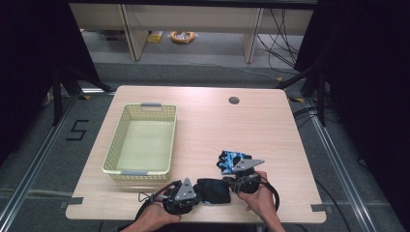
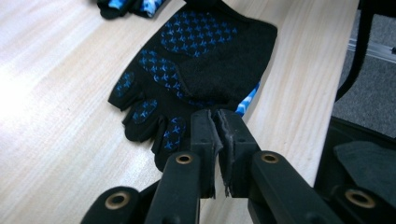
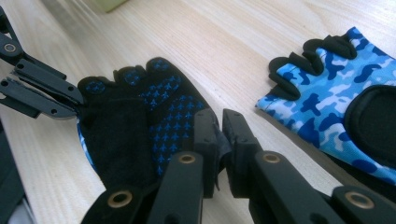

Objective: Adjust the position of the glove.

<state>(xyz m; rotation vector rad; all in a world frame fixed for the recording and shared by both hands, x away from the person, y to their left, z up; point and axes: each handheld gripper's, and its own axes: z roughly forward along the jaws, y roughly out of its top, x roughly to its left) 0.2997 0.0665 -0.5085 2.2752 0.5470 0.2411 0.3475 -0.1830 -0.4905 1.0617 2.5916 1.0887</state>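
I am pinching the black glove (image 2: 196,70) with both grippers, left (image 2: 217,135) and right (image 3: 219,140), seemingly clamped on its edges; lifting evenly toward the basket (image 1: 140,169).

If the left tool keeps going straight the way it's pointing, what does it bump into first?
It is already at the black glove, its jaws closed at the glove's edge. Straight on, the left tool would likely slide across that palm-up glove, then perhaps reach the blue camouflage glove beyond it, though depth is hard to judge.

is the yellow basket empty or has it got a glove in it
Empty: the high view shows the basket bare inside; both gloves lie on the table.
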